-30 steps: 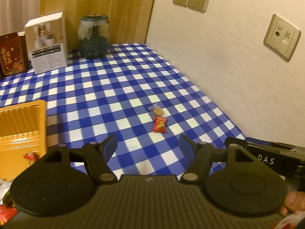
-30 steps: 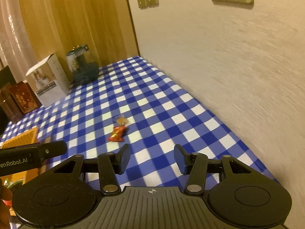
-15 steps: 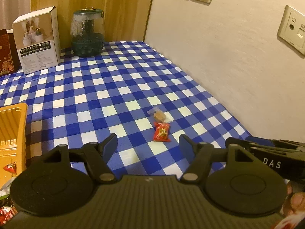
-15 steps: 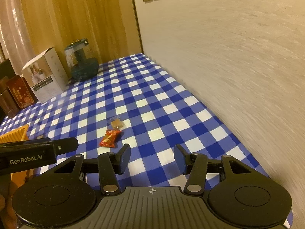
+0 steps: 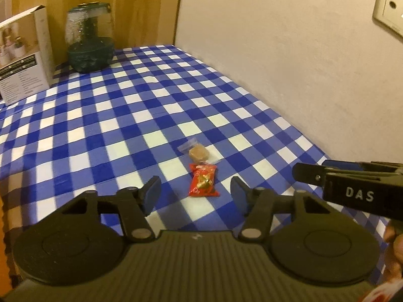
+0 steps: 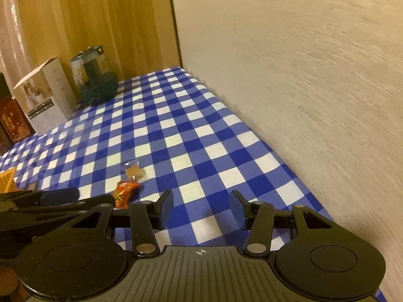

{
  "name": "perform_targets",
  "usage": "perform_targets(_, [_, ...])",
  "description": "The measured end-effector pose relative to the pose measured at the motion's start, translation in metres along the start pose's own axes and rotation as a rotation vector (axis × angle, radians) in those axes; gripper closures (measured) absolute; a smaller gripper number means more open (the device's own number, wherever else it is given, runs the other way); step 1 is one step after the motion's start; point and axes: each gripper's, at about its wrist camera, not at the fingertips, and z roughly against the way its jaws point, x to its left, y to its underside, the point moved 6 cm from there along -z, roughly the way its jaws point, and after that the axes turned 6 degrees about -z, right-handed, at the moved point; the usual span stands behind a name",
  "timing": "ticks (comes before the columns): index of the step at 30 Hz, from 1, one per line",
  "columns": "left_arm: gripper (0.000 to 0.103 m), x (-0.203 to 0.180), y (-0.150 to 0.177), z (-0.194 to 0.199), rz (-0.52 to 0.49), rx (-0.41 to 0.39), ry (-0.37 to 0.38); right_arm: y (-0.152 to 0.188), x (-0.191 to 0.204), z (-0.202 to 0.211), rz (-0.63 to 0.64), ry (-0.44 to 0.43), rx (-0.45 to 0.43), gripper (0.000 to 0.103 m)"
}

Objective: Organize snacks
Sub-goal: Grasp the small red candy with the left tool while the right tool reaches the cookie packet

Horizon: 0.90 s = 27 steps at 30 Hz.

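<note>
Risk of a missed pinch: left gripper (image 5: 196, 193), jaws closing with nothing yet between them, nears the red candy (image 5: 203, 183) lying flat on the cloth (image 5: 105, 115), touching the clear-wrapped sweet (image 5: 199, 153); right gripper (image 6: 201, 210) hangs parted and empty.

Two little snacks are sitting on the blue-and-white checked desk (image 5: 105, 115), over toward the wall side. One's a red wrapped candy (image 5: 203, 184) with gold print, lying flat and pointing lengthwise away. Right behind it, basically touching, is a round tan cookie in a clear wrapper (image 5: 199, 153), also flat, with crinkly ends sticking out.
</note>
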Motion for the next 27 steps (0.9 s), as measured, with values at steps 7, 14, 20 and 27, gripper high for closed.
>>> perform_targets(7, [0.064,-0.007,0.0,-0.031,-0.02,0.027,0.016,0.0,-0.006,-0.004,-0.021,0.007,0.001,0.052])
perform_targets(14, [0.075,-0.014,0.001,-0.042,-0.083,0.035,0.01,0.002,-0.007,-0.005,-0.026,0.014,0.004,0.053])
perform_targets(20, [0.083,-0.003,0.003,-0.036,-0.06,0.057,-0.02,0.003,-0.003,-0.009,-0.024,0.0,0.01,0.053])
perform_targets(27, [0.083,0.036,-0.004,-0.013,0.008,0.042,-0.094,-0.002,0.023,-0.027,0.057,-0.085,0.011,0.053])
